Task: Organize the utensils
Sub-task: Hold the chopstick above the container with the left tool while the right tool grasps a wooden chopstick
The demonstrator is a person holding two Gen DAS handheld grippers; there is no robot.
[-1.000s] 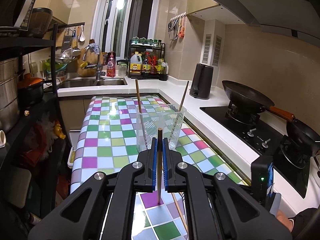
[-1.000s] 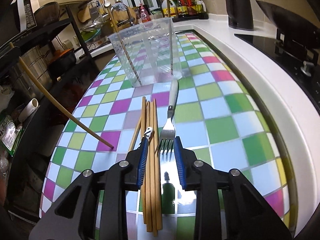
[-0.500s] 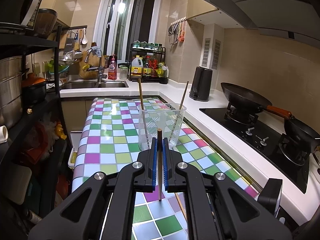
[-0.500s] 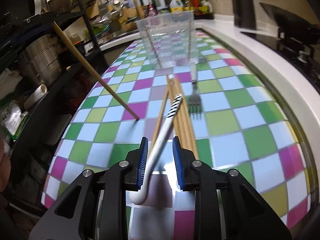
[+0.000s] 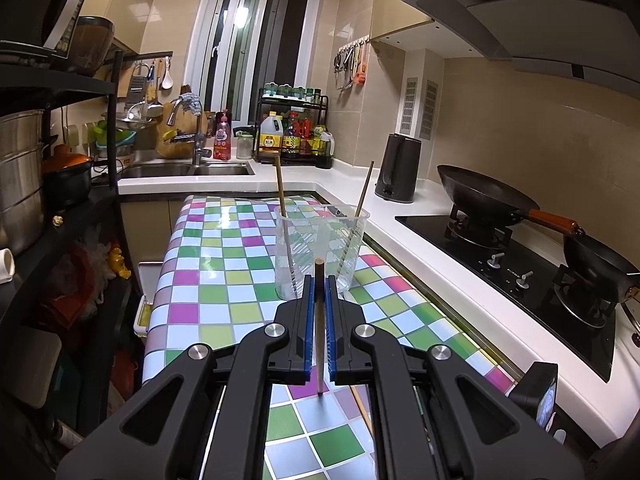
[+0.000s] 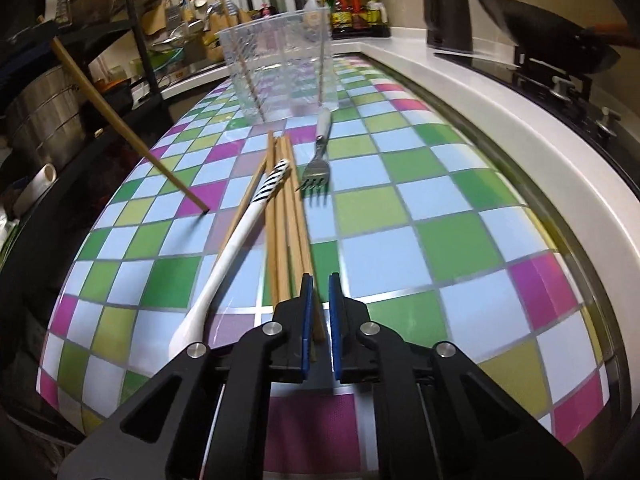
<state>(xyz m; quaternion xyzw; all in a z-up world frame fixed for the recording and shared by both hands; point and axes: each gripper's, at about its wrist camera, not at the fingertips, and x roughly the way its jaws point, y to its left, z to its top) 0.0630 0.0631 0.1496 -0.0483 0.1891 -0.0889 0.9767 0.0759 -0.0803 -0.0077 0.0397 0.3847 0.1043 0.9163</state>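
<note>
Where the checkered table (image 5: 208, 320) holds it, clear cup (image 5: 320, 248): two chopsticks (image 5: 285, 216) inside, leaning apart. Loose chopsticks (image 6: 286, 232), spoon (image 6: 236, 248), fork (image 6: 318, 160) lie nearer. Left gripper (image 5: 319, 312) pinches one chopstick (image 5: 319, 320). Right gripper (image 6: 318, 312): jaws just closing around a chopstick end, whether gripping it unclear.

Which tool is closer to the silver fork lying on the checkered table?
The right tool. It sits low over the table's loose wooden chopsticks, the metal fork just ahead. The left tool is raised, clamping one wooden chopstick; its view shows no fork.
</note>
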